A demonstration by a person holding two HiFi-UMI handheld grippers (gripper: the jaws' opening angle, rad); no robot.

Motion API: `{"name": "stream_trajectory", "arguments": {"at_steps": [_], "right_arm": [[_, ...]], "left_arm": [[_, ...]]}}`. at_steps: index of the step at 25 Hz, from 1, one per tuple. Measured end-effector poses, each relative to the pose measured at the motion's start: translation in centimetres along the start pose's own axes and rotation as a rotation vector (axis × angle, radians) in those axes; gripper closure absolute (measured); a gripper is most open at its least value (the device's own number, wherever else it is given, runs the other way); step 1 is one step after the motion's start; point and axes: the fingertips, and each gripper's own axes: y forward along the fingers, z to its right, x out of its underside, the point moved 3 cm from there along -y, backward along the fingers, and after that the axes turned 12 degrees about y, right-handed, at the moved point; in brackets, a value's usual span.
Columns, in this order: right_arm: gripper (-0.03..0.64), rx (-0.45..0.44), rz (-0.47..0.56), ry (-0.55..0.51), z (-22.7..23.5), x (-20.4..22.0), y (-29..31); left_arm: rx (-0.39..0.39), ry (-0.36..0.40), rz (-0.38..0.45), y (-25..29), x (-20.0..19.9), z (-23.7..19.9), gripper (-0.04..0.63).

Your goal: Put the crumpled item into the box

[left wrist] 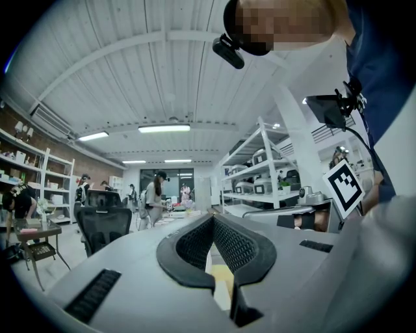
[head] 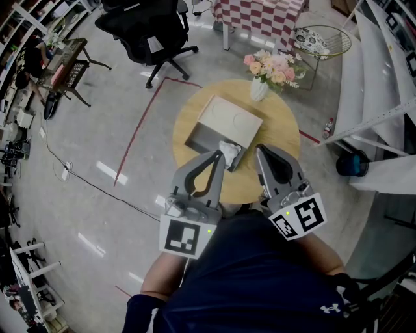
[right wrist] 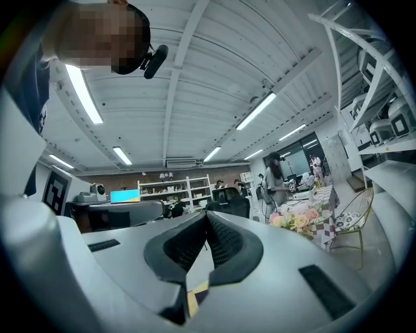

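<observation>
Sitting at box (head: pixel 199 136) near corner, crumpled item (head: pixel 229 153), flowers (head: pixel 273 65) in vase (head: pixel 259 90)

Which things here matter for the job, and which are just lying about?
Job: crumpled white item; open beige cardboard box.
Lying about: white vase of pink flowers; black office chair; red-and-white checked tablecloth.

The right tongs (right wrist: pixel 207 216) have their jaws closed tip against tip, with nothing between them. Just past the tips stands a black office chair (right wrist: pixel 229 197), with white shelves (right wrist: pixel 172 188) farther off to its left. Right of the tongs is a bunch of pink flowers (right wrist: pixel 294 221), then a checked cloth (right wrist: pixel 328 221) and a wire chair (right wrist: pixel 354 211); a person (right wrist: pixel 273 179) stands beyond the flowers.
</observation>
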Motion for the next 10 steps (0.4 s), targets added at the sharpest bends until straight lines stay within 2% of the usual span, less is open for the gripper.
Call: {"name": "stream_trajectory", "arguments": {"at_steps": [10], "right_arm": [[0.612,-0.002,-0.005,0.010,0.18,-0.10,-0.05]], "left_arm": [[0.004,0.002,-0.005,0.22,-0.07,0.23,0.578]]}}
